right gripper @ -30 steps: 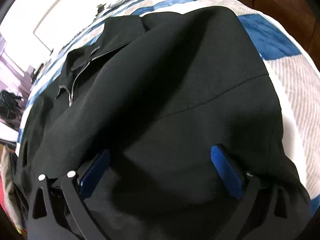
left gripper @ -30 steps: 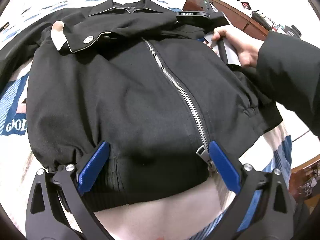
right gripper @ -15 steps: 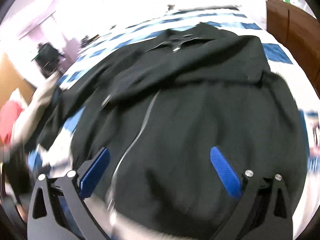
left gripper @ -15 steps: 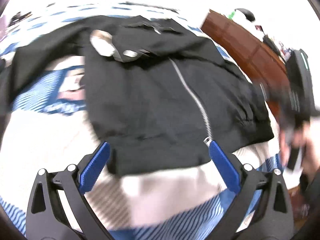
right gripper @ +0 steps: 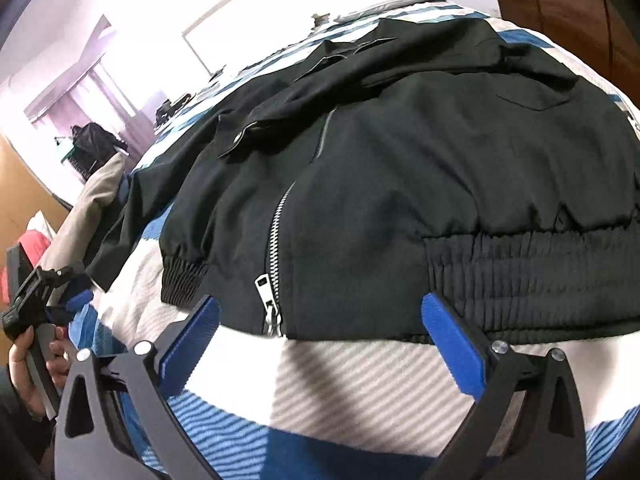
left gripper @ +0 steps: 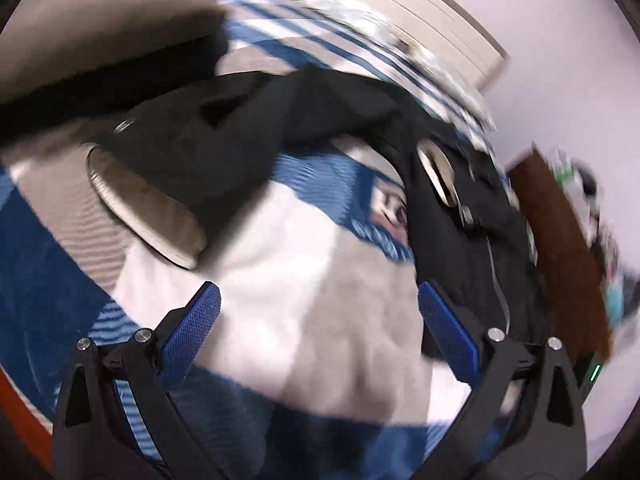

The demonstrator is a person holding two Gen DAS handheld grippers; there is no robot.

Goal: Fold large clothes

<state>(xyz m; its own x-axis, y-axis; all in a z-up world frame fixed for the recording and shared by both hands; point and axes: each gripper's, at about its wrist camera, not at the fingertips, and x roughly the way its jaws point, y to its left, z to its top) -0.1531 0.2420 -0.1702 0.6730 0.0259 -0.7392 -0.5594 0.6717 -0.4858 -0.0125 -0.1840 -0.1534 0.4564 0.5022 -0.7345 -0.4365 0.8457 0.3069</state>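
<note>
A black zip-up jacket [right gripper: 420, 168] lies front-up on the bed, its zipper closed and its ribbed hem toward me. One sleeve is folded across the chest. My right gripper [right gripper: 320, 344] is open and empty, just short of the hem, with the zipper pull [right gripper: 272, 312] between the blue pads. In the blurred left wrist view the jacket [left gripper: 460, 216] lies to the right, with its other sleeve [left gripper: 192, 148] stretched out to the left. My left gripper [left gripper: 320, 324] is open and empty over bare blanket. It also shows at the left edge of the right wrist view [right gripper: 36, 300].
A blue, white and grey striped blanket [right gripper: 340, 384] covers the bed. A brown wooden cabinet [right gripper: 560, 12] stands at the back right. A beige garment [right gripper: 88, 208] and a black bag [right gripper: 92, 148] are at the left. A white wall is behind the bed.
Both grippers have pulled back off the jacket. The right one now faces the hem. The left one has swung left, toward the outstretched sleeve.
</note>
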